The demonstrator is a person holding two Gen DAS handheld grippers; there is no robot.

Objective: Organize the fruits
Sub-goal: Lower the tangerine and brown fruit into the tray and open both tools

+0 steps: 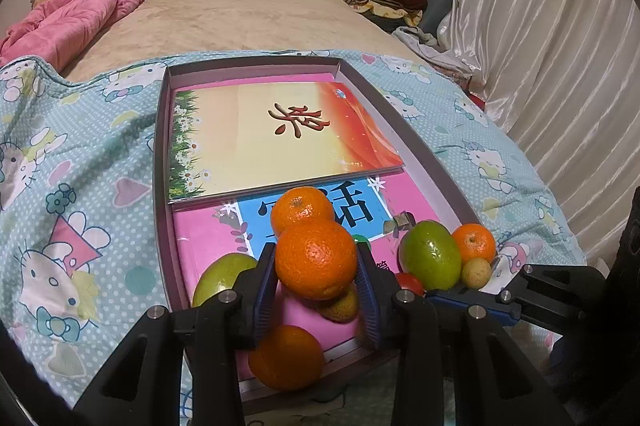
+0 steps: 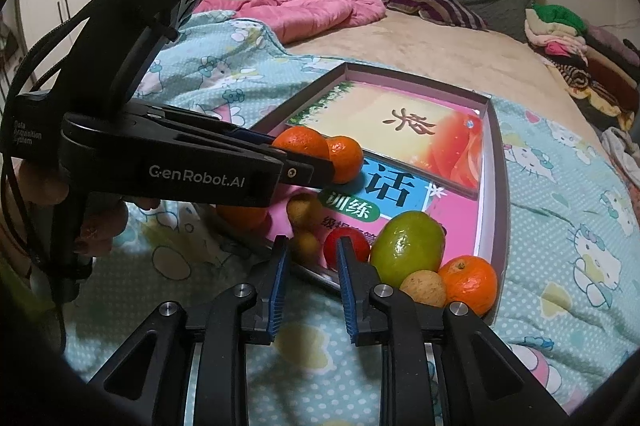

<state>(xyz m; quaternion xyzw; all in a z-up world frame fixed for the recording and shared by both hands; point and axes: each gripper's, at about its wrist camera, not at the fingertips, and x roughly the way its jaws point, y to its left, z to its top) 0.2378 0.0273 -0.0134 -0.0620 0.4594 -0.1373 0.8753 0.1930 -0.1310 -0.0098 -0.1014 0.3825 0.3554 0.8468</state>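
On the bed a tray (image 1: 160, 153) of books is seen, above whose near end an orange (image 1: 316, 260) is gripped by the left gripper (image 1: 317, 280), release onto the tray judged next, while the right gripper (image 2: 312, 262) hovers open near its front edge.

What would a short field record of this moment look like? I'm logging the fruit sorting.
left gripper: shut on an orange, held above the tray
right gripper: open, empty, near the tomato
tray: holds two books, oranges, green fruits, small yellow fruits
surface: patterned blanket on a bed
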